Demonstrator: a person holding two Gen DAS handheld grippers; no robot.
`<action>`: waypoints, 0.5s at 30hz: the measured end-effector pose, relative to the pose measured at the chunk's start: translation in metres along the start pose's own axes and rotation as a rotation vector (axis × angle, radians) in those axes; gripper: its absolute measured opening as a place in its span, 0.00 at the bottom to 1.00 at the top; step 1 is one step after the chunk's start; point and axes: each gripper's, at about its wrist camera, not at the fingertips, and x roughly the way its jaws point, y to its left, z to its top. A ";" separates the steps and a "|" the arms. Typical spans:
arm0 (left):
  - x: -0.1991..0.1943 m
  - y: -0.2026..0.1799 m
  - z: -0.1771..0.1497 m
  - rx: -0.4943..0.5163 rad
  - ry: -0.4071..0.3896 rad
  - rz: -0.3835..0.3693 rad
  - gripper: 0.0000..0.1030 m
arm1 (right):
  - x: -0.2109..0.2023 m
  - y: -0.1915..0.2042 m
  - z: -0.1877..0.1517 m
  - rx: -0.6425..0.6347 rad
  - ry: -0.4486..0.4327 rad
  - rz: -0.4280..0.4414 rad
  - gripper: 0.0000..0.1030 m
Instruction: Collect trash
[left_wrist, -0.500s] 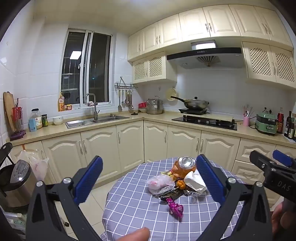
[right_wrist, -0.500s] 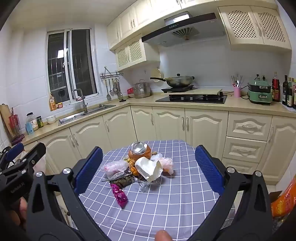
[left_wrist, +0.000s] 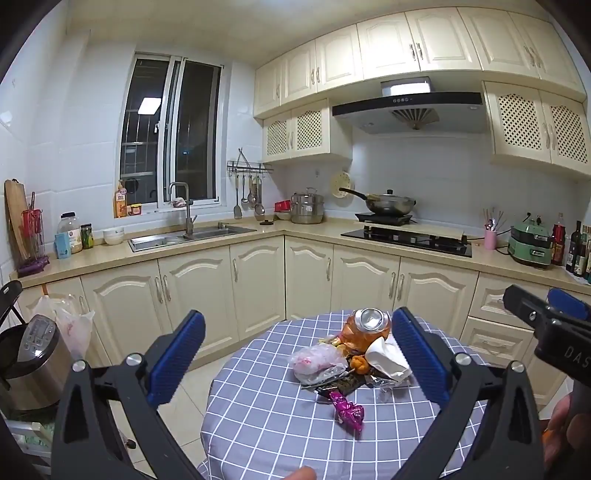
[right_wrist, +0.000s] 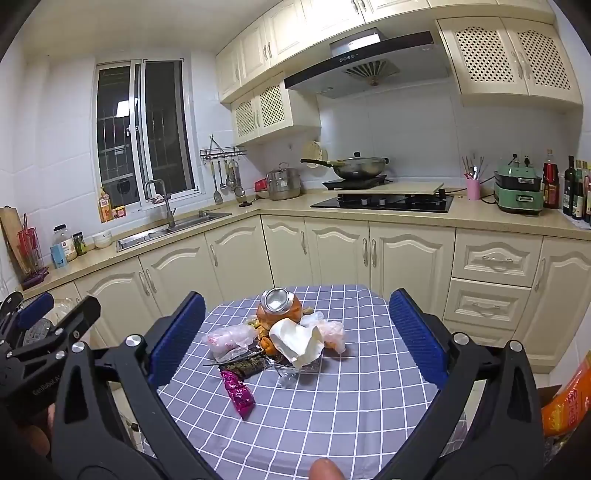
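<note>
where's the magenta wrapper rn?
The magenta wrapper lies on the checked tablecloth, at the trash pile's near-left edge, just front of the dark wrapper.

Blue-grey checked tablecloth (right_wrist: 332, 406) (white grid lines), magenta wrapper (right_wrist: 239, 393), orange can (right_wrist: 279, 312), cream cabinets (right_wrist: 410, 258).

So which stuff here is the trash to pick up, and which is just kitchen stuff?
Trash, piled on the table:
- orange can
- crumpled tissue
- plastic bag
- pink wrapper
- dark wrapper

Just kitchen stuff:
- wok
- steel pot
- sink
- green cooker
- bottles
- pink cup
</note>
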 end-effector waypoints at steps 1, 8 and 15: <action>0.000 -0.001 -0.001 0.000 0.000 0.000 0.96 | 0.000 0.001 0.000 -0.001 0.000 -0.002 0.95; 0.002 -0.003 -0.003 -0.002 0.006 -0.015 0.96 | 0.000 -0.001 0.003 0.002 -0.001 -0.006 0.95; 0.003 -0.008 -0.003 -0.004 0.010 -0.031 0.96 | -0.002 -0.004 0.004 0.003 -0.002 -0.007 0.95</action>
